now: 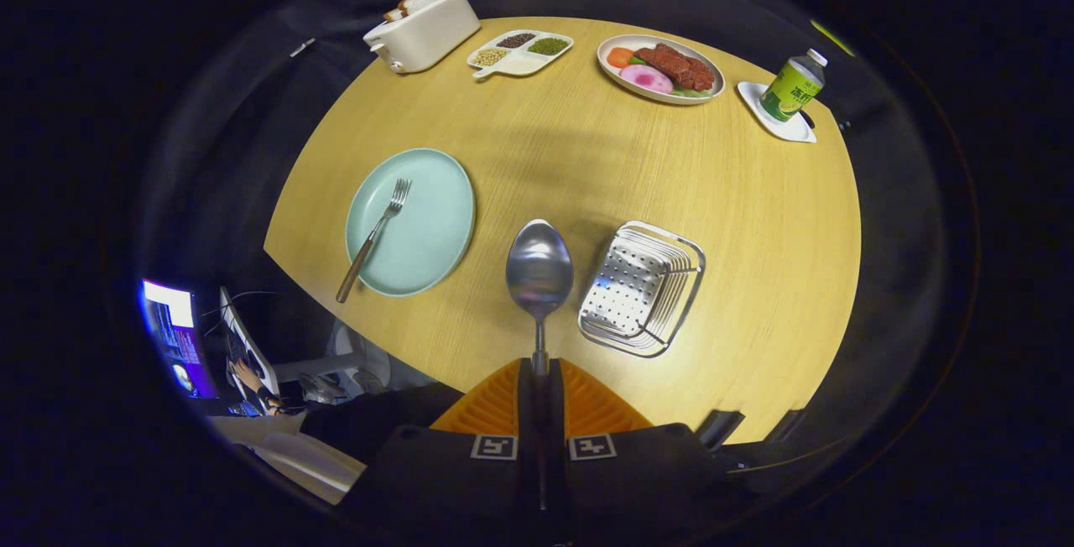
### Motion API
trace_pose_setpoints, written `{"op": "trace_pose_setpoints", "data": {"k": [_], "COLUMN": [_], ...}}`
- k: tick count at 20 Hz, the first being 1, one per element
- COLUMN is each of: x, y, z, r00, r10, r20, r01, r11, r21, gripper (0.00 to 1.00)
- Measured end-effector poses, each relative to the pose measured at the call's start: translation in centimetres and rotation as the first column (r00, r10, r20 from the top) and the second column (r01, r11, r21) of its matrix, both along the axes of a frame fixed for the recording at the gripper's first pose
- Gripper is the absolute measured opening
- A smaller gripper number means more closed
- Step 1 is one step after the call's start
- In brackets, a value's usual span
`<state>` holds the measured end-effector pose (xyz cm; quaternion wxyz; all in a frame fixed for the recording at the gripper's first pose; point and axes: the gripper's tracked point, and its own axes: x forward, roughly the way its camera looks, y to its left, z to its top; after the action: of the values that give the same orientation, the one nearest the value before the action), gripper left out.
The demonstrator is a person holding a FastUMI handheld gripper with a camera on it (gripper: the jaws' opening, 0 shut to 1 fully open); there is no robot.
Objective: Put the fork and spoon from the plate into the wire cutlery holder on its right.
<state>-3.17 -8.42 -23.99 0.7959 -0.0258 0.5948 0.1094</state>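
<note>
The wooden counter (755,220) carries a plate (428,237) ahead-left of the hand-held gripper (539,371), a wire cutlery holder (642,289) ahead-right, and a toaster (424,31), food dishes (520,52) and a bottle (793,85) beyond.

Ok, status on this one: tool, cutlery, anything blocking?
Tool shut on spoon, held above table. Fork on plate. Wire holder right of spoon, nothing blocking.

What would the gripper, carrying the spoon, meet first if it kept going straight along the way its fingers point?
Probably bare table: the gripper, shut on the spoon, points between plate and wire holder, though depth is unclear.
</note>
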Motion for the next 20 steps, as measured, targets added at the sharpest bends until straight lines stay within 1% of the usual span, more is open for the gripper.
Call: {"op": "trace_pose_setpoints", "data": {"k": [2, 6, 8, 11, 12, 15, 17, 20], "x": [-0.2, 0.3, 0.4, 1.1, 1.4, 1.8, 2.2, 3.1], "y": [-1.5, -4.1, -4.5, -3.9, -3.8, -4.3, -4.5, -4.5], "z": [0.1, -0.5, -1.2, -1.8, -2.2, -2.9, -2.9, -2.8], "r00": [0.999, 0.991, 0.984, 0.965, 0.961, 0.952, 0.942, 0.941], "r10": [-0.012, -0.079, -0.091, -0.155, -0.165, -0.171, -0.19, -0.211], "r20": [-0.03, -0.11, -0.156, -0.21, -0.222, -0.255, -0.275, -0.264], "r01": [0.012, 0.079, 0.092, 0.165, 0.177, 0.181, 0.201, 0.224], "r11": [1.0, 0.997, 0.996, 0.986, 0.984, 0.983, 0.979, 0.974], "r21": [-0.003, -0.005, -0.001, 0.034, 0.035, 0.013, 0.012, 0.023], "gripper": [0.08, 0.08, 0.08, 0.08, 0.08, 0.07, 0.08, 0.14]}}
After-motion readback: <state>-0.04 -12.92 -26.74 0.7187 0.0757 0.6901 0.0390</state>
